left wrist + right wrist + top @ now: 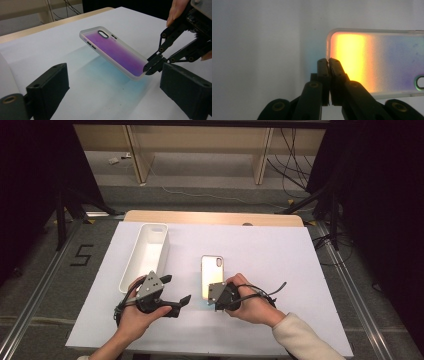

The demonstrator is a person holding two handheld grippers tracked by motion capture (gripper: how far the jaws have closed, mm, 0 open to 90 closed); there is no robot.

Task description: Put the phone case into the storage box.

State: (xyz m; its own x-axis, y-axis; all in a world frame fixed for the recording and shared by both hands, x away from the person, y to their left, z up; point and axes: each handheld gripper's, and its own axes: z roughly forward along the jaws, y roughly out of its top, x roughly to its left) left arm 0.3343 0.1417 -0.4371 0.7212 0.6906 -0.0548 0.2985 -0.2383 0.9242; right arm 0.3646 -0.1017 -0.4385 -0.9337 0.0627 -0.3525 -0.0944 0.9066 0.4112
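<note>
A translucent iridescent phone case (212, 270) is pinched at the rim of its near end by my right gripper (209, 301), which is shut on it. In the left gripper view the case (117, 50) looks purple and tilts up off the white sheet, throwing a bluish shadow, with the right gripper (150, 68) clamped on its lower corner. In the right gripper view the jaws (328, 61) meet on the case (374, 62) edge. My left gripper (176, 289) stands open to the left of the case, with nothing between its jaws (116, 82).
A long white tray (145, 252) lies at the left of the white sheet (280, 255), just beyond the left hand. A wooden table edge (210, 216) runs along the back. Bare sheet spreads to the right of the case.
</note>
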